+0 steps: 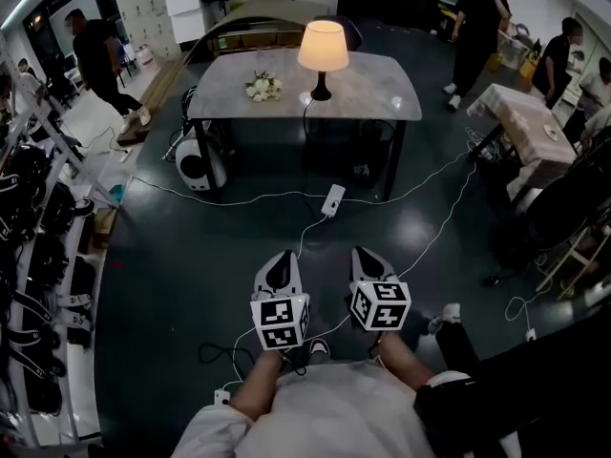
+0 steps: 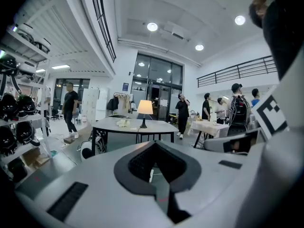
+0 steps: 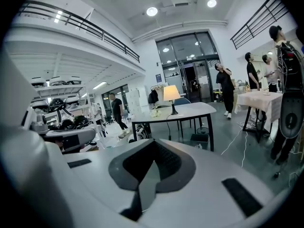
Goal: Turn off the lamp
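A lit table lamp (image 1: 323,51) with a cream shade and a dark base stands on a grey table (image 1: 382,98) across the room, well ahead of both grippers. Its cord runs down to a white power strip (image 1: 333,199) on the dark floor. My left gripper (image 1: 280,267) and right gripper (image 1: 368,260) are held side by side low in front of the person, both shut and empty. The lamp (image 2: 145,107) appears small and far off beyond the shut left gripper (image 2: 154,145). In the right gripper view the lamp (image 3: 171,93) is just as distant past the right gripper (image 3: 152,142).
White flowers (image 1: 263,86) lie on the table left of the lamp. Cables (image 1: 449,208) cross the floor. A white round machine (image 1: 200,165) sits by the table's left legs. Racks of dark gear (image 1: 38,256) line the left side. A cloth-covered table (image 1: 530,122) and several people stand to the right.
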Available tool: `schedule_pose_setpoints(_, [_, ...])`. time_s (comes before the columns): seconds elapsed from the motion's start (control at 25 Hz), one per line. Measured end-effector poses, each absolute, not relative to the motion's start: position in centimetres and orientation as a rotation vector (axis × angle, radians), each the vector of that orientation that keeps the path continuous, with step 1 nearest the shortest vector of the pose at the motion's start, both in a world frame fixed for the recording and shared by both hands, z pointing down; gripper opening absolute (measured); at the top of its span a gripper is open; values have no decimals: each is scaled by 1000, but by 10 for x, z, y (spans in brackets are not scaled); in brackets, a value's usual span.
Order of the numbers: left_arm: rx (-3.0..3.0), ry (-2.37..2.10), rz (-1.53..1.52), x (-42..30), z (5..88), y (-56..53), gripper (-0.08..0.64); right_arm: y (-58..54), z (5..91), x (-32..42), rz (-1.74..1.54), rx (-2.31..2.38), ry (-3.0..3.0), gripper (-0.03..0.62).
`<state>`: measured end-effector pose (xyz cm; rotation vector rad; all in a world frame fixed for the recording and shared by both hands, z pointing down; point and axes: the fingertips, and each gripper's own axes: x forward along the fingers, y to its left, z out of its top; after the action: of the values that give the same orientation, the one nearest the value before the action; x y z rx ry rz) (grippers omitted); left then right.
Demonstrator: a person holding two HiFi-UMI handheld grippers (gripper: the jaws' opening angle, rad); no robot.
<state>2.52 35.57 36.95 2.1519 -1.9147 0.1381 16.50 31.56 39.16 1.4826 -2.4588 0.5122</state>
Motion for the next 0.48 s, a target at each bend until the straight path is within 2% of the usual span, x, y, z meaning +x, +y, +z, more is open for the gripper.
schedule_pose_setpoints(0.48, [2107, -1926, 156, 22, 384, 283, -2, 240, 408, 176, 549, 1462, -2431, -2])
